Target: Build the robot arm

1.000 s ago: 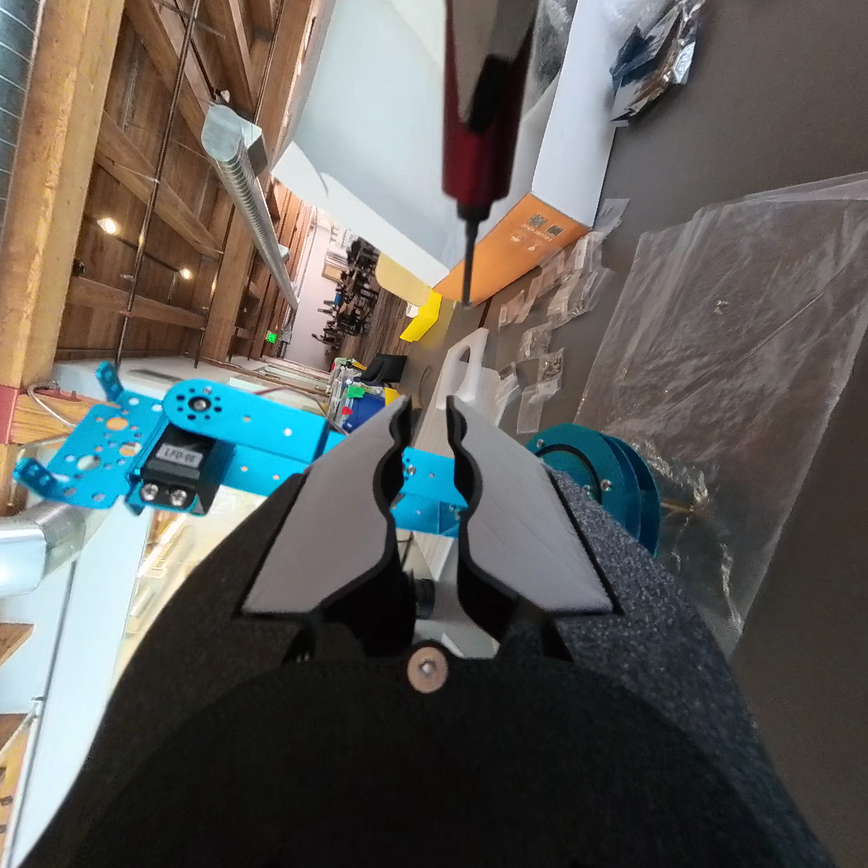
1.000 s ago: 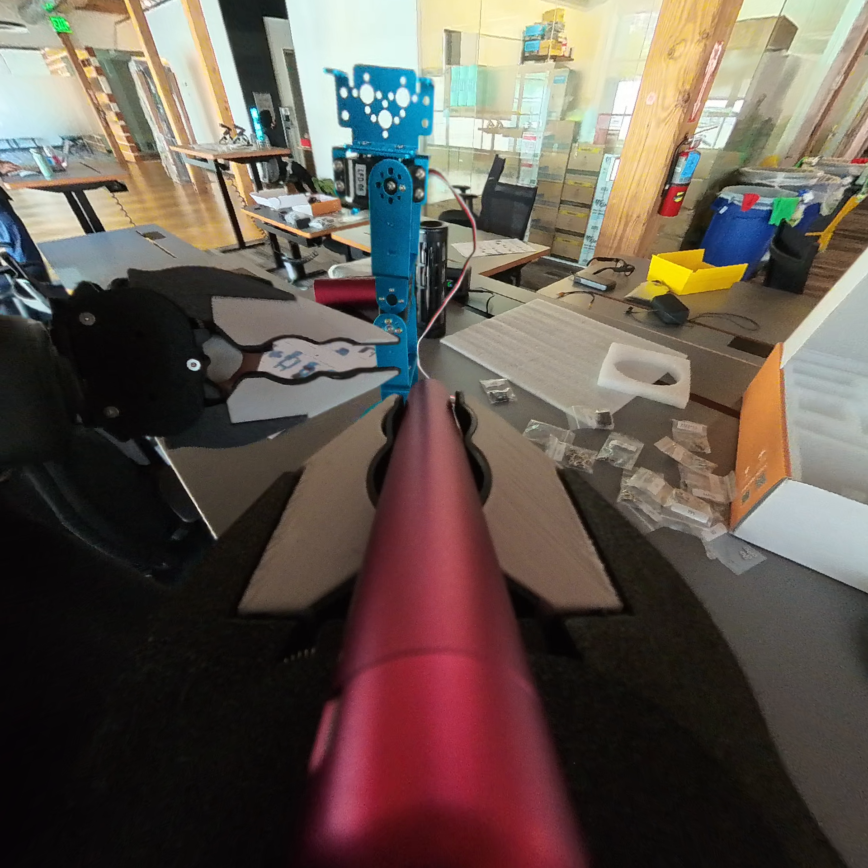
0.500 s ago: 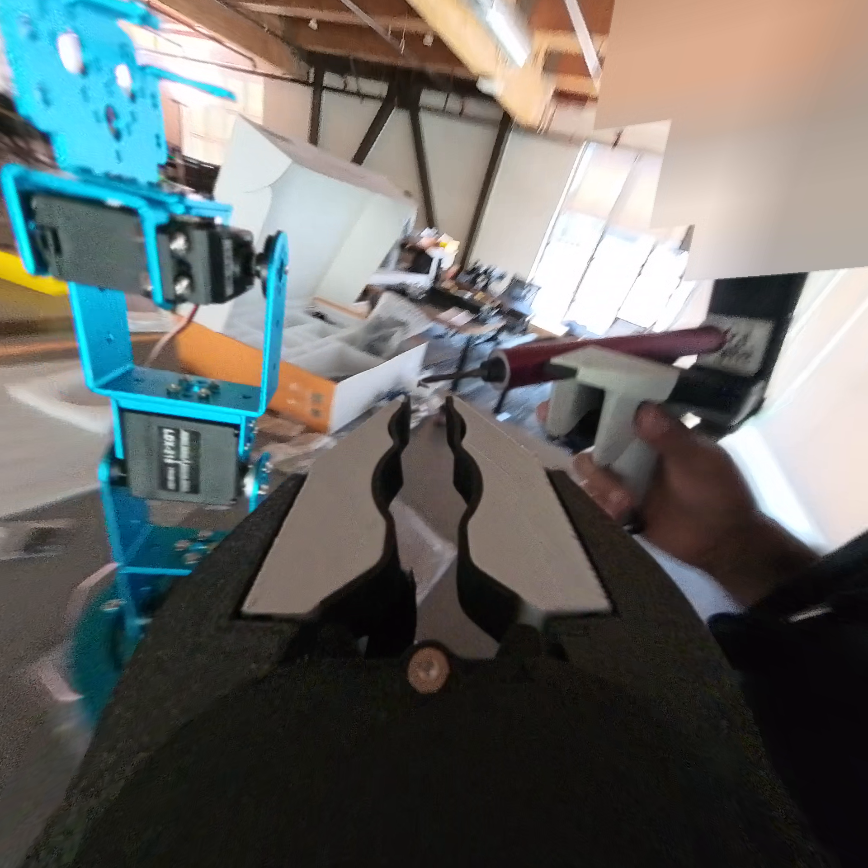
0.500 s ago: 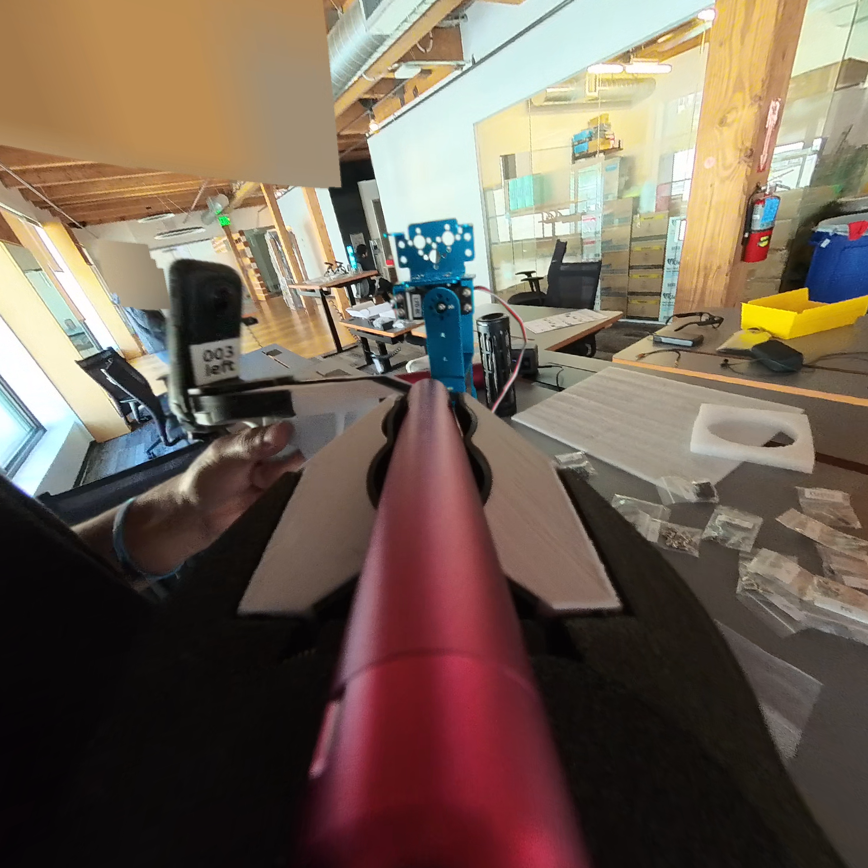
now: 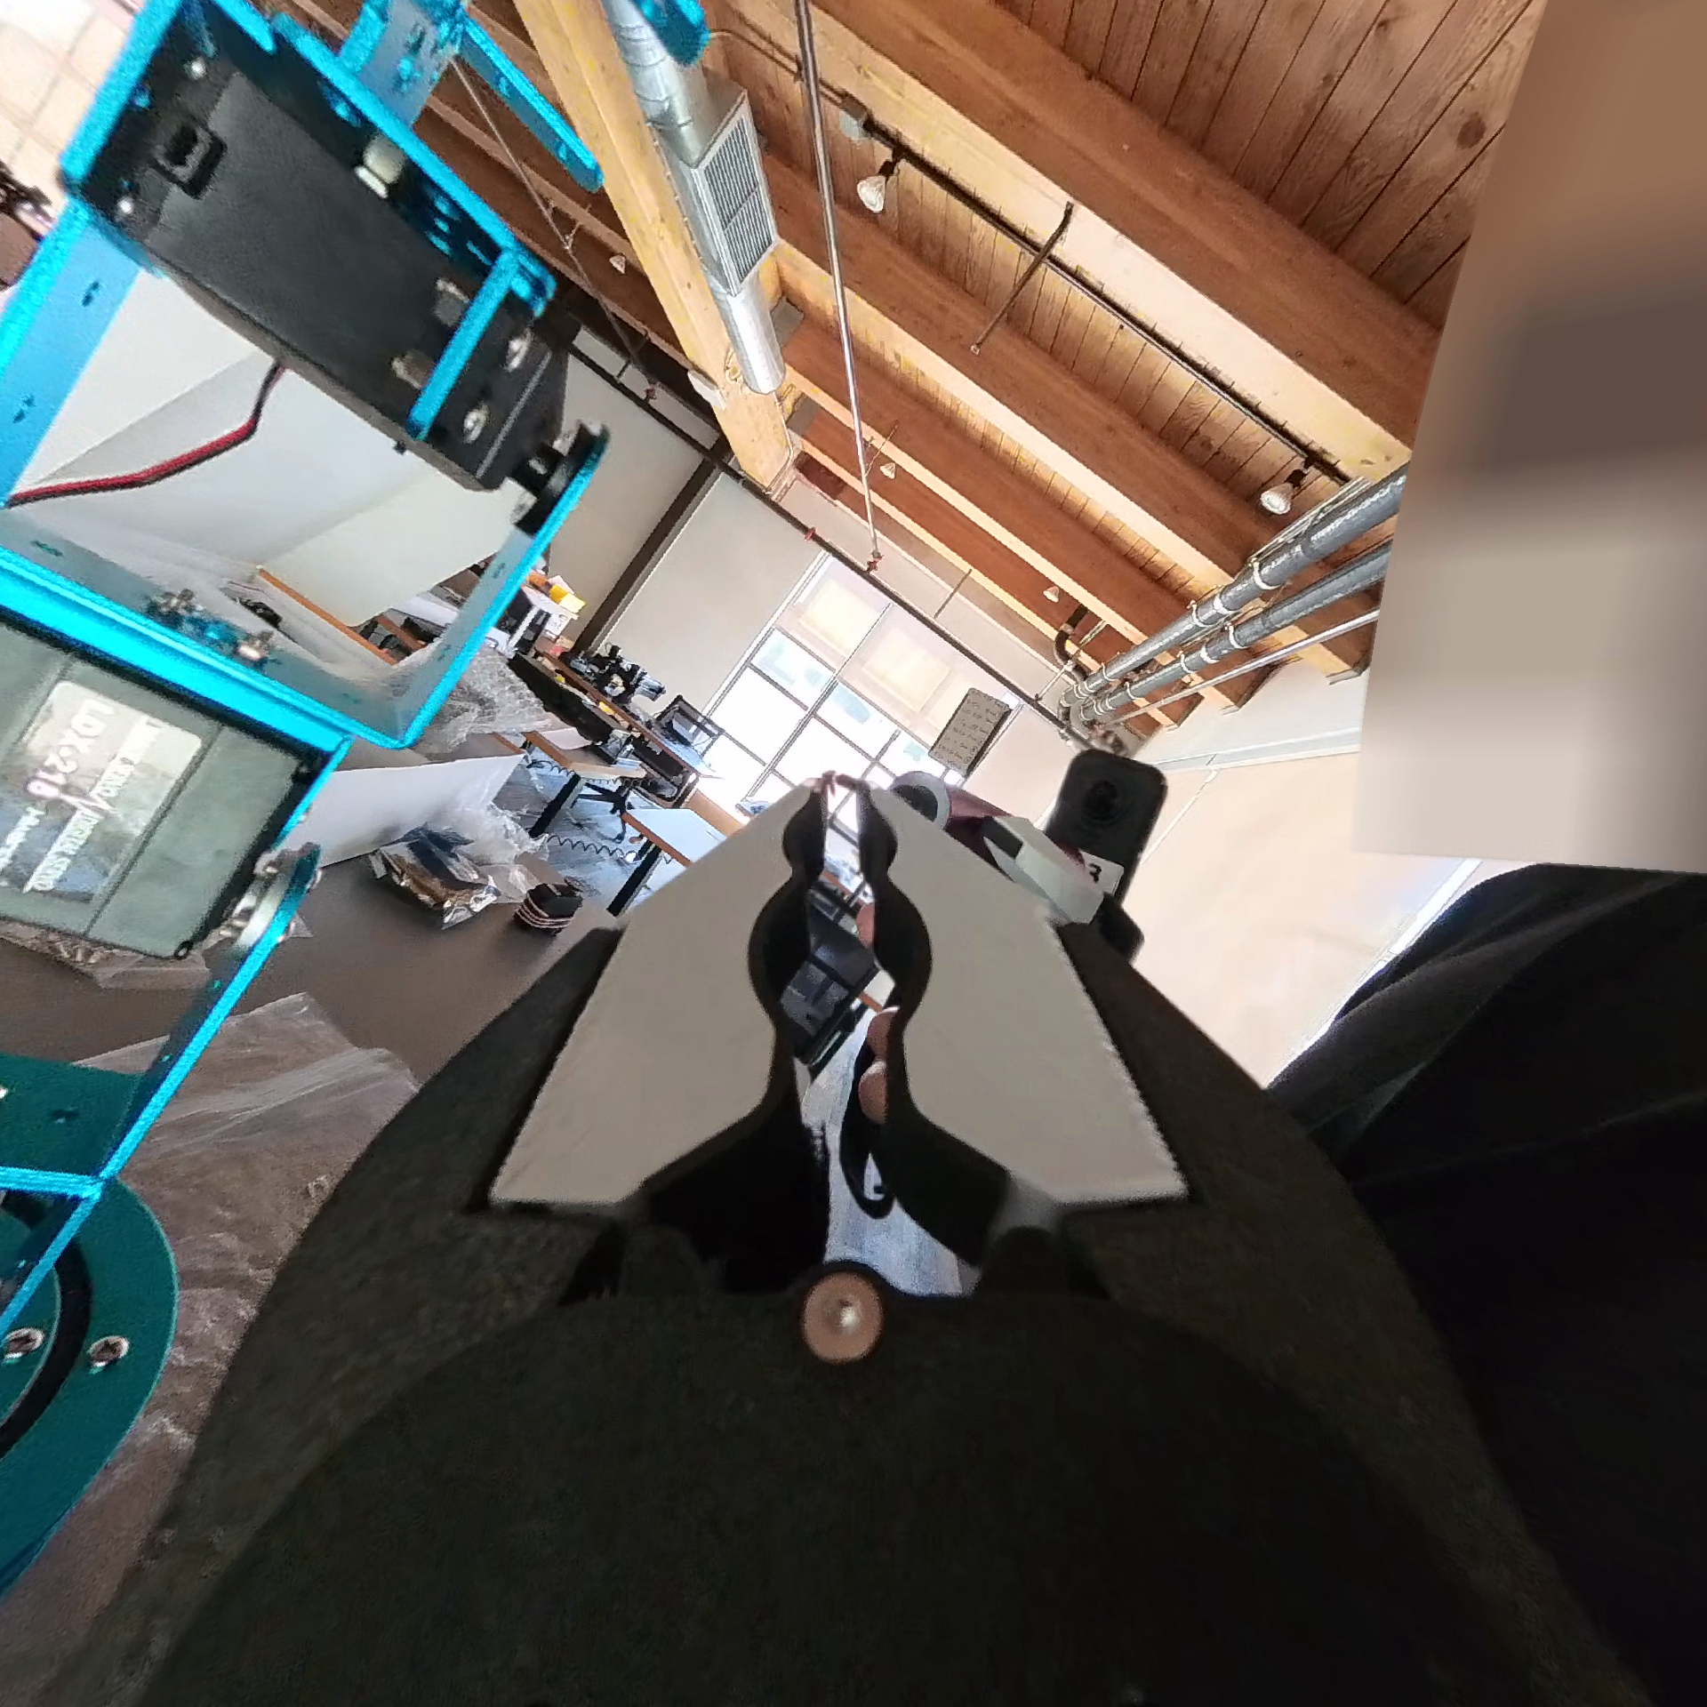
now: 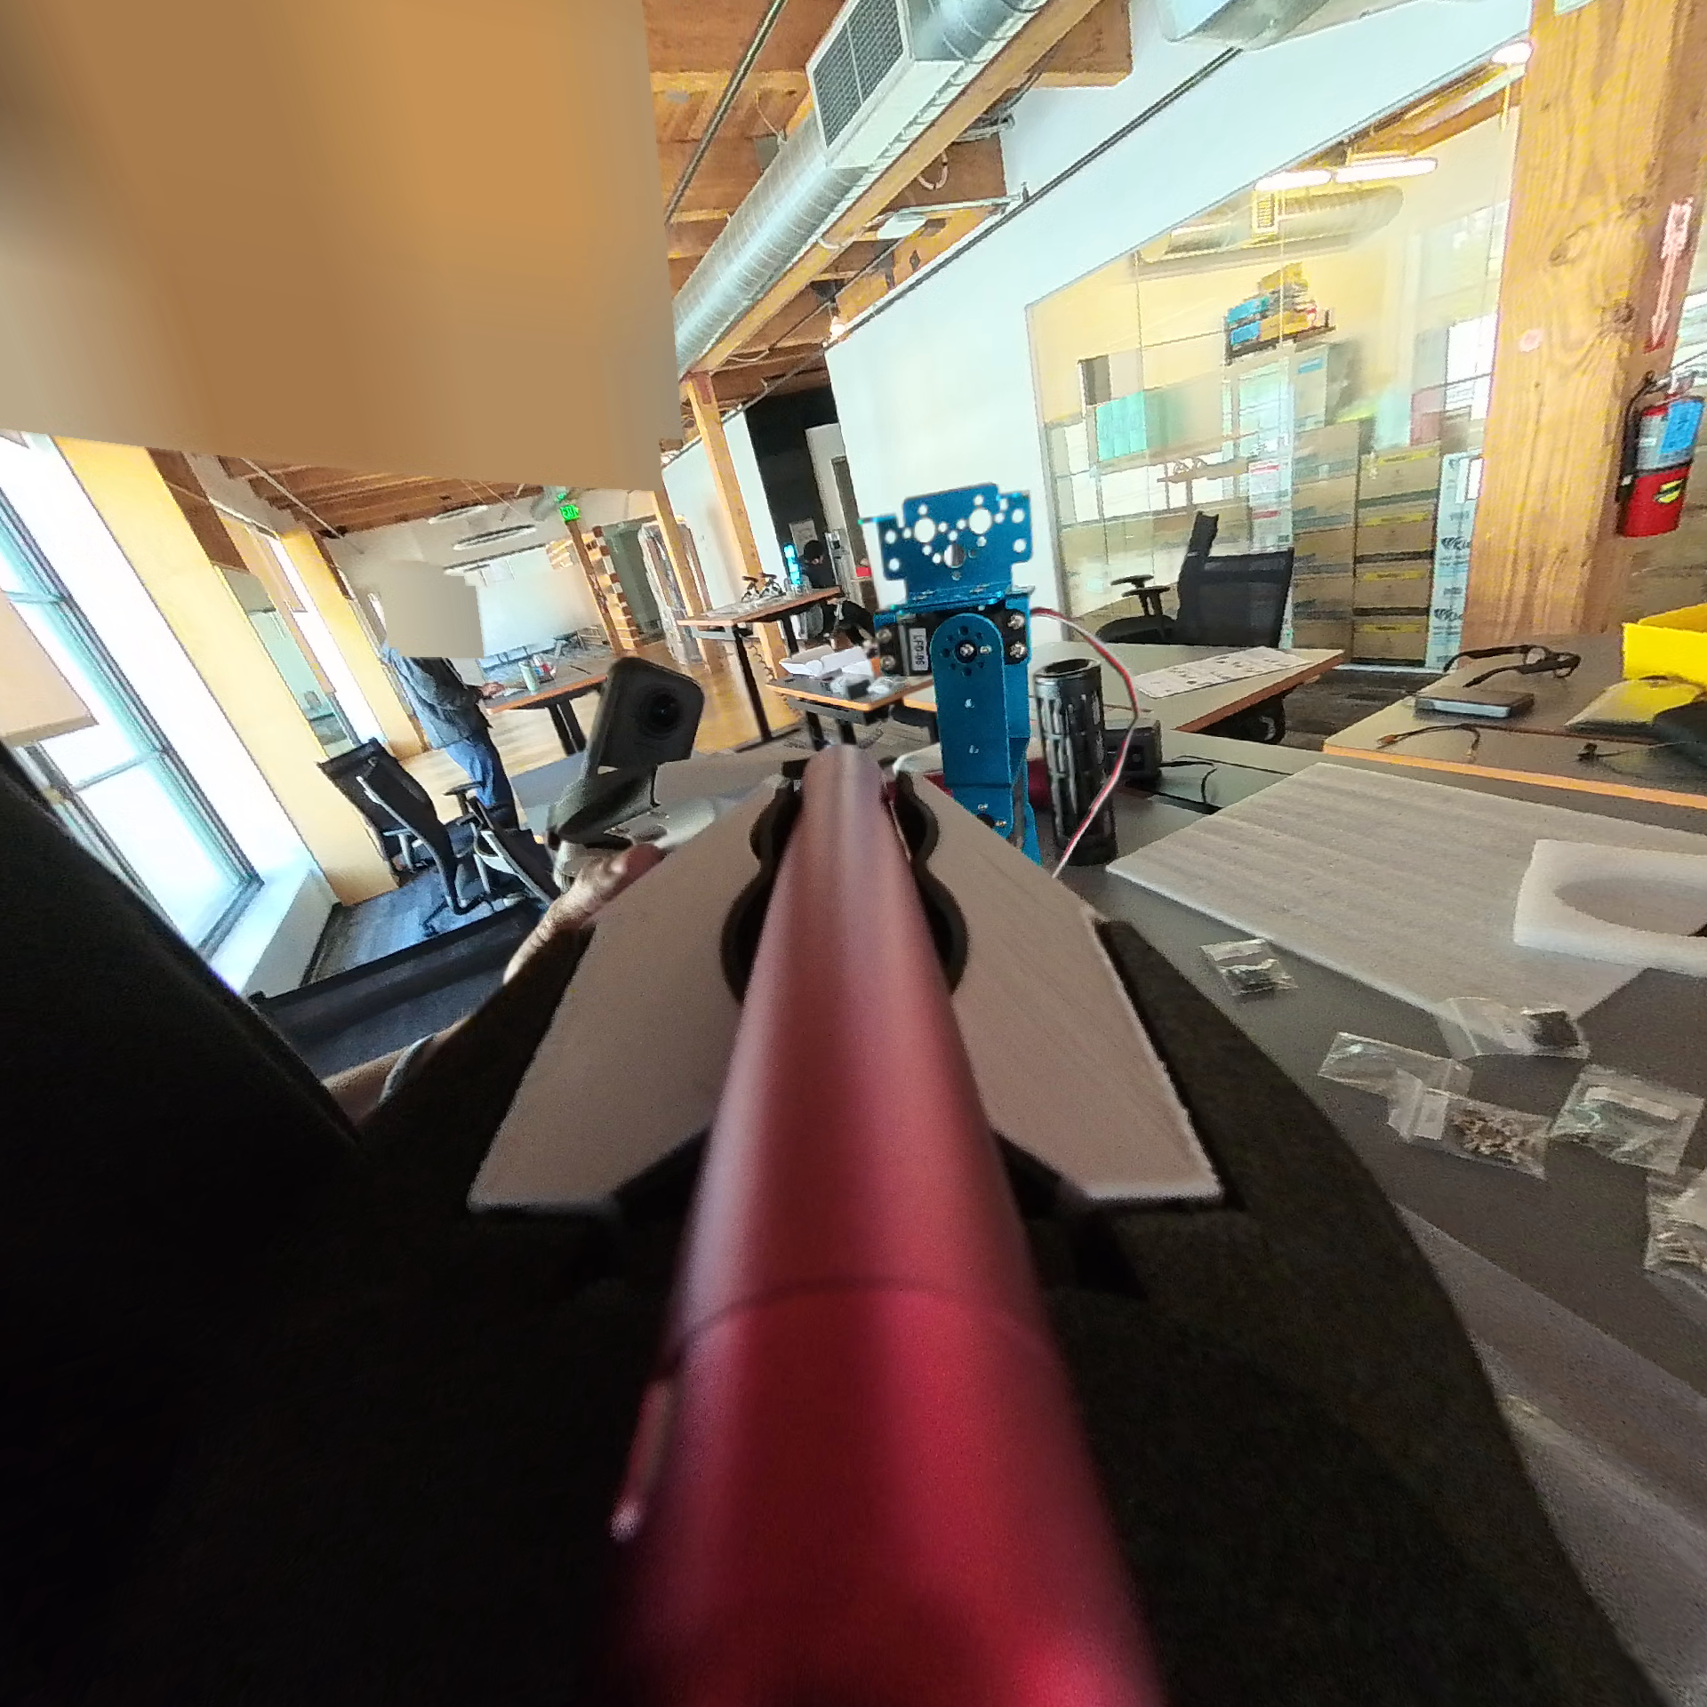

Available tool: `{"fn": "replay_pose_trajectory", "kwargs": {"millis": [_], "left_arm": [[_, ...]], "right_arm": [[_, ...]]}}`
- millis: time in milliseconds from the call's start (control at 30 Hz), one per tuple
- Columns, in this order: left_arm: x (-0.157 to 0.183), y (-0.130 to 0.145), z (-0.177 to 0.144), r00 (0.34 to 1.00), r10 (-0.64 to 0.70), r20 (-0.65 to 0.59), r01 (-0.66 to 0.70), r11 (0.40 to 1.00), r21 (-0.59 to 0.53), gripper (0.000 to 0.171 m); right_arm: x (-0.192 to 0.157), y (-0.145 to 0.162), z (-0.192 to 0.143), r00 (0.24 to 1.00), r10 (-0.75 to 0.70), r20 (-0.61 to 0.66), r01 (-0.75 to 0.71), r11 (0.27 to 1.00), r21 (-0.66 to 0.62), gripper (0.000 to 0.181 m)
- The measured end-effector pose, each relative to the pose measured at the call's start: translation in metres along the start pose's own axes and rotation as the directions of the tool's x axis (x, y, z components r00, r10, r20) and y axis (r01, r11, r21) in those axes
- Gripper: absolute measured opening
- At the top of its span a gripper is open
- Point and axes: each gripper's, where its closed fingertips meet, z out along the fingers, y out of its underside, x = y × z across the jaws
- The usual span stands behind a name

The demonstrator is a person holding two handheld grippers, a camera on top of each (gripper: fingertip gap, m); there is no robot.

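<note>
My right gripper (image 6: pixel 845 771) is shut on a dark red screwdriver handle (image 6: pixel 850 1062) that runs forward along its fingers, pointing toward a blue metal servo arm (image 6: pixel 970 684) standing on the grey table (image 6: pixel 1616 1044). My left gripper (image 5: pixel 841 787) is tilted up toward the ceiling, its jaws almost together with only a sliver of gap and nothing between them. The blue servo arm (image 5: pixel 305 305) stands close on its left, on a teal round base (image 5: pixel 92 1293). The other gripper's camera (image 5: pixel 1104 817) and the red screwdriver (image 5: pixel 970 813) show just beyond its tips.
A black cylinder (image 6: pixel 1076 748) stands beside the blue arm. A ribbed foam sheet (image 6: pixel 1367 877), a white foam block (image 6: pixel 1626 910) and several small bags of screws (image 6: pixel 1478 1118) lie to the right. Clear plastic wrap (image 5: pixel 240 1108) covers the table near the base. A person (image 6: pixel 448 711) stands far back. Tip to tip, the grippers are about 5 centimetres apart.
My left gripper has swung away from the blue arm and tipped upward, and its jaws have narrowed. My right gripper has kept the screwdriver and tilted up slightly.
</note>
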Motion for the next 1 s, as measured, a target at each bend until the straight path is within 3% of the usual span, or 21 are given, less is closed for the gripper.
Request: {"fn": "replay_pose_trajectory", "kwargs": {"millis": [167,267,367,500,667,1000], "left_arm": [[0.0,0.0,-0.003,0.996,0.09,0.026,-0.09,0.996,-0.023,0.0],[-0.004,0.0,-0.007,0.973,0.216,0.078,-0.211,0.975,-0.066,0.0],[-0.012,0.004,-0.011,0.866,0.477,0.152,-0.449,0.874,-0.185,0.0],[-0.01,0.005,-0.014,0.71,0.694,0.116,-0.644,0.708,-0.291,0.0],[-0.005,0.007,-0.013,0.637,0.768,0.059,-0.712,0.616,-0.337,0.0],[0.0,0.006,-0.013,0.647,0.762,0.035,-0.712,0.62,-0.33,0.0]], "right_arm": [[0.004,-0.002,-0.003,0.996,0.087,0.032,-0.088,0.996,0.023,0.022],[0.006,-0.001,-0.006,0.995,0.094,0.038,-0.095,0.995,0.011,0.022],[0.005,0.0,-0.007,0.997,0.062,0.038,-0.061,0.998,-0.027,0.022],[0.002,0.0,-0.007,0.998,0.044,0.052,-0.042,0.998,-0.045,0.022],[-0.004,0.004,-0.004,0.997,0.035,0.075,-0.029,0.997,-0.068,0.022],[-0.008,0.002,0.001,0.997,0.016,0.082,-0.011,0.998,-0.062,0.022]]}}
